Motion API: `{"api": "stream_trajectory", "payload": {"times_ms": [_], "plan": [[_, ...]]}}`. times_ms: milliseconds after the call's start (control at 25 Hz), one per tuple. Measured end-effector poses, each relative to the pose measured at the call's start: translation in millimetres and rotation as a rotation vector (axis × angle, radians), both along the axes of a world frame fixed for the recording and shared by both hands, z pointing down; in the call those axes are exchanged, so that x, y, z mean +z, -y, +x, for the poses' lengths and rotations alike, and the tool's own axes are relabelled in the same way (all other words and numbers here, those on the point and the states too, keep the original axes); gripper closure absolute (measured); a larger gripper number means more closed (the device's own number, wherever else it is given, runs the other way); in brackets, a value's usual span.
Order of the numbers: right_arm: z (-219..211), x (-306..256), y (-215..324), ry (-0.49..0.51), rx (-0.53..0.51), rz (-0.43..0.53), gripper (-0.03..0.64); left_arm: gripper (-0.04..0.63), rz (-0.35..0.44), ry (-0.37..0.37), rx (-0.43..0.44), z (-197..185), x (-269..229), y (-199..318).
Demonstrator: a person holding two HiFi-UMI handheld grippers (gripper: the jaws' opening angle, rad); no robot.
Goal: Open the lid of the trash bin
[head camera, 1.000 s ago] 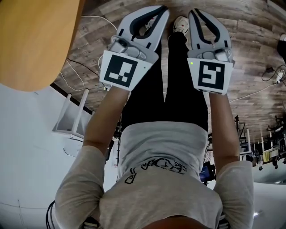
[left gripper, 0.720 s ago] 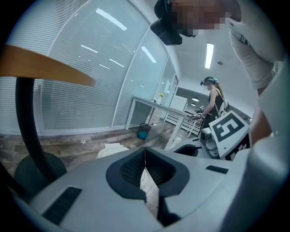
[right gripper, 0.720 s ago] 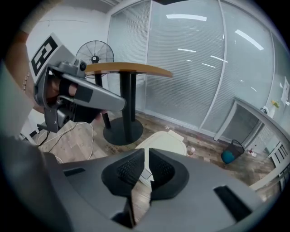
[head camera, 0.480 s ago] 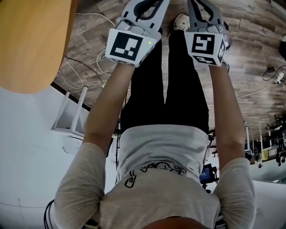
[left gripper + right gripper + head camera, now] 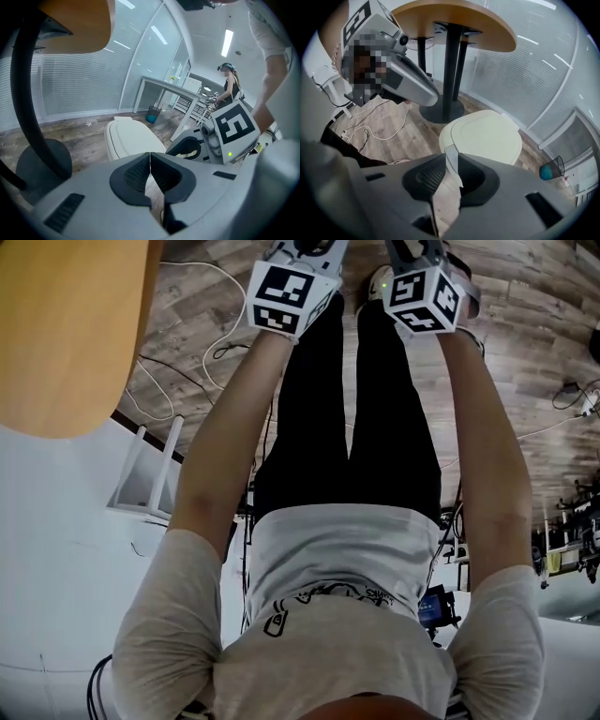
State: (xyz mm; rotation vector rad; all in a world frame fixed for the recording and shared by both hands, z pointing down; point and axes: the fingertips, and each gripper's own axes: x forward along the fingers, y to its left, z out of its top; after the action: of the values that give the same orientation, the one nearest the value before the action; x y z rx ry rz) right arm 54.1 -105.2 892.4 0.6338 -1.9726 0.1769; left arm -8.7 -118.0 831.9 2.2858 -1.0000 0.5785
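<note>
A cream trash bin [image 5: 127, 139] stands on the wood floor with its lid [image 5: 483, 135] down. It lies just beyond both grippers' tips in the two gripper views. My left gripper [image 5: 150, 157] is shut, its tips touching with nothing between them. The jaws of my right gripper [image 5: 451, 157] are opening; only a narrow gap shows, with floor and the bin's edge seen through it and nothing held. Each gripper shows in the other's view, side by side. In the head view only the marker cubes [image 5: 286, 292] [image 5: 424, 298] show; the jaws and the bin are cut off at the top edge.
A round wooden table [image 5: 454, 18] on a black pedestal [image 5: 446, 84] stands just behind the bin. White cables [image 5: 216, 329] trail over the floor at the left. A small teal bin [image 5: 551, 171], a white desk [image 5: 164, 86] and a person [image 5: 229, 84] are farther off.
Both grippers have sunk toward the floor, sliding up the head view until their jaws leave the frame. The right gripper's cube has rolled.
</note>
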Motion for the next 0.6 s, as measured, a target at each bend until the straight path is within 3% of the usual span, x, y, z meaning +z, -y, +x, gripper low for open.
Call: {"api": "stream_trajectory", "payload": {"times_ms": [280,600], "plan": [[-15,29,-3,-0.066,-0.101,-0.052,0.502,0.575,-0.07,0.034,0.054,6,39,-6],[-23,45,0,-0.12,-0.15,-0.066,0.484,0.575,-0.101,0.062,0.05,6,54,2]]}}
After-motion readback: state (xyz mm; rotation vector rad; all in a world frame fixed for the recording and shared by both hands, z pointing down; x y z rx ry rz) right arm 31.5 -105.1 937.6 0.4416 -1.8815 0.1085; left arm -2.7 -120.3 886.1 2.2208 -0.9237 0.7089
